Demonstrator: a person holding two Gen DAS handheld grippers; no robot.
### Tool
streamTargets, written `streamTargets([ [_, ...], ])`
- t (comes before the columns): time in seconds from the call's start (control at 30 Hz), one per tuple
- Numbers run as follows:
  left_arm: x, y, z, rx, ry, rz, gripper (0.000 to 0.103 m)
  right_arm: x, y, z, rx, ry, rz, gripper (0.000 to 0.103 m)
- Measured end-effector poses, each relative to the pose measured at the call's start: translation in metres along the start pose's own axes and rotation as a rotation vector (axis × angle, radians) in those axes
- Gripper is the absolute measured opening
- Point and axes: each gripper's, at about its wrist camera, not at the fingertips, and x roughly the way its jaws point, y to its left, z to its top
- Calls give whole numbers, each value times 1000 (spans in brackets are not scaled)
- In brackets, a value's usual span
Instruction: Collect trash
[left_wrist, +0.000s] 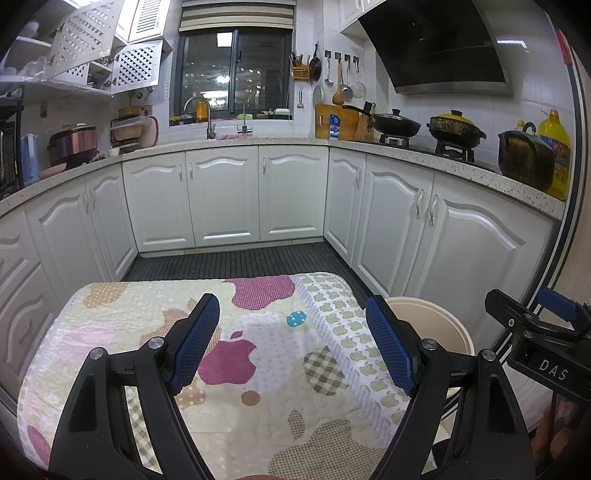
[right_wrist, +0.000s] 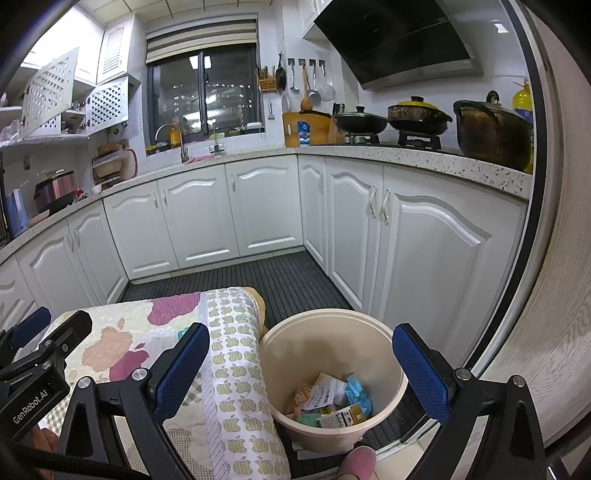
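Observation:
My left gripper (left_wrist: 291, 306) stands open over a table covered with a quilted apple-pattern cloth (left_wrist: 236, 354), nothing between its blue pads. My right gripper (right_wrist: 301, 332) is open too, hovering above a beige bin (right_wrist: 295, 350) on the floor beside the table's right edge. Inside the bin lie several pieces of trash (right_wrist: 332, 402): small cartons, wrappers and a blue packet. The bin (left_wrist: 436, 314) also shows in the left wrist view, partly hidden behind the right finger. No loose trash shows on the cloth; a small blue dotted patch (left_wrist: 296, 318) looks like part of its pattern.
White cabinets (left_wrist: 221, 195) line three sides around a dark ribbed floor mat (right_wrist: 288, 280). The counter holds pots (right_wrist: 491, 129), a wok and a rice cooker (left_wrist: 72, 144). A pink slipper (right_wrist: 356, 461) is on the floor near the bin. A pale wooden wall stands at right.

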Motion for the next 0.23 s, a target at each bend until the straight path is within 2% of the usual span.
streamTargets([
  [0.23,2,8,-4,-2,3,2,81,4,6,-3,-8,15,5,98],
])
